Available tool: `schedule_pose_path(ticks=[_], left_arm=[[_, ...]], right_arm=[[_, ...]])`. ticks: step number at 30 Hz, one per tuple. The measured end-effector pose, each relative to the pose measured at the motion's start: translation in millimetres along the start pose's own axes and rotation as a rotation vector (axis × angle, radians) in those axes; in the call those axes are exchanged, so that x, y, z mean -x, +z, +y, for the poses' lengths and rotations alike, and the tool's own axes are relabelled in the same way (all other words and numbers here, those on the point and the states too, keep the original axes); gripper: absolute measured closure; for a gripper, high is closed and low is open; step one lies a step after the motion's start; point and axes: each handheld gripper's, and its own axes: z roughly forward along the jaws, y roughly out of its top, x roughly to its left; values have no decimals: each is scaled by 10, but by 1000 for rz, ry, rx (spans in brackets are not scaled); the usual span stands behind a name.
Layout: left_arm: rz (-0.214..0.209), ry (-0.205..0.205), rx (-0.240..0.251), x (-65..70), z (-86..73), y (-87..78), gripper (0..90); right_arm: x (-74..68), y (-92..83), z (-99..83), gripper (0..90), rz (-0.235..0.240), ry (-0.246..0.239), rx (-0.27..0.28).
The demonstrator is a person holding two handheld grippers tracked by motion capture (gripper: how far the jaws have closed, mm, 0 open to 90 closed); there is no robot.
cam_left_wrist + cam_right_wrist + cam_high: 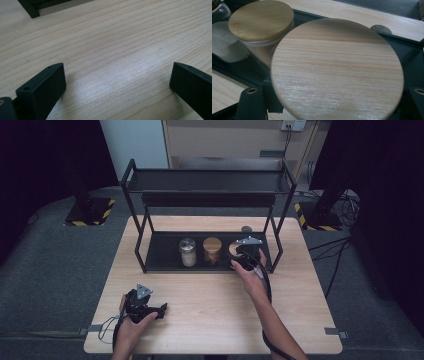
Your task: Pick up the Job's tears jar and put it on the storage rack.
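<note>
Here I am holding the jar [337, 72] by its body, under the wooden lid, with my right hand-held gripper [245, 257] closed on it, at the right end of the rack's [160, 252] lower tray. It is probably glass: stiff, fairly heavy, slick and breakable, so I am gripping low and square, never by the lid. Beside it are standing a second jar [212, 250] and a shaker [188, 252]. My left hand-held gripper [150, 310] is resting wide and empty on the tabletop [200, 310].

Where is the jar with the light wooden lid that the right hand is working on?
In the high view, the jar with the light wooden lid stands at the right end of the black rack's lower shelf, right of the bamboo-lidded jar, between the right gripper jaws.
</note>
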Motion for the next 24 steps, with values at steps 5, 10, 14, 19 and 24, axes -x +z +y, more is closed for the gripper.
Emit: schedule_pose_path(ticks=[5, 10, 14, 19, 24], left_arm=[[0, 0, 0, 0, 0, 0, 0], [0, 0, 0, 0, 0, 0, 0], [0, 0, 0, 0, 0, 0, 0], [0, 0, 0, 0, 0, 0, 0], [0, 0, 0, 0, 0, 0, 0]], right_arm=[[38, 60, 22, 259, -6, -1, 0], [90, 112, 33, 259, -14, 12, -3], [120, 144, 38, 259, -14, 18, -4], [157, 176, 68, 259, -15, 29, -3], [175, 209, 103, 259, -24, 25, -8]])
